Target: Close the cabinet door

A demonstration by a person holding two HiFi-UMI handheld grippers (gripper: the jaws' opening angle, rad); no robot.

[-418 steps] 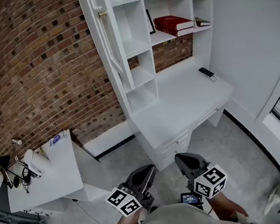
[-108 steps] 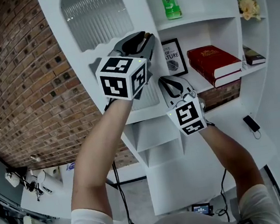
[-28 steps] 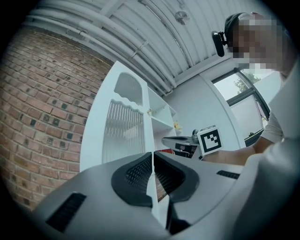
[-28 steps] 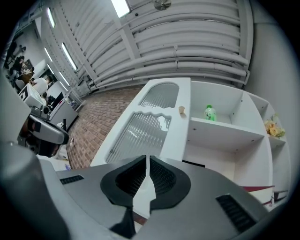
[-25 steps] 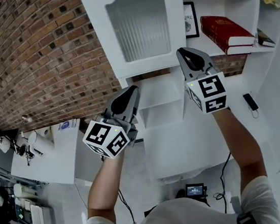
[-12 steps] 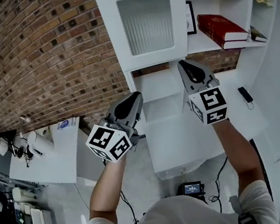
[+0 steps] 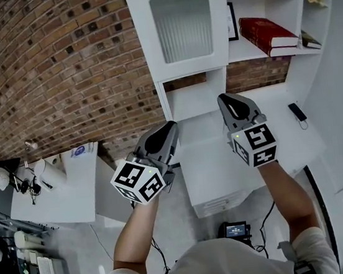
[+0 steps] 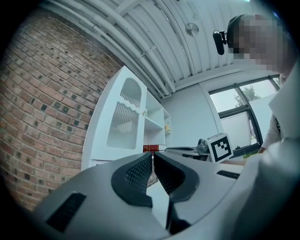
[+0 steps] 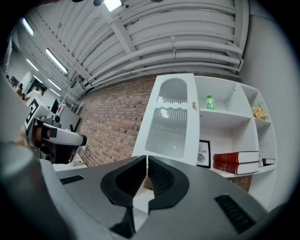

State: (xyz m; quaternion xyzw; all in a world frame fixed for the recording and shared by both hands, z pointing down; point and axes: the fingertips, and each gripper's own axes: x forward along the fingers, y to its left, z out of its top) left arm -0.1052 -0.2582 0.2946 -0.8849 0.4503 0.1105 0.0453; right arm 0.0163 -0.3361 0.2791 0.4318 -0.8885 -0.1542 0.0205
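1. The head view looks steeply down from above the person. The cabinet door (image 7: 182, 25) is at upper centre, with the left gripper (image 7: 169, 127) and right gripper (image 7: 224, 98) below it.
2. The left gripper view looks upward along its jaws and sees the cabinet door obliquely, left of centre.
3. The right gripper view also looks upward and faces the cabinet door more frontally.
4. All three views share the cabinet door and the red books (image 7: 267, 31).
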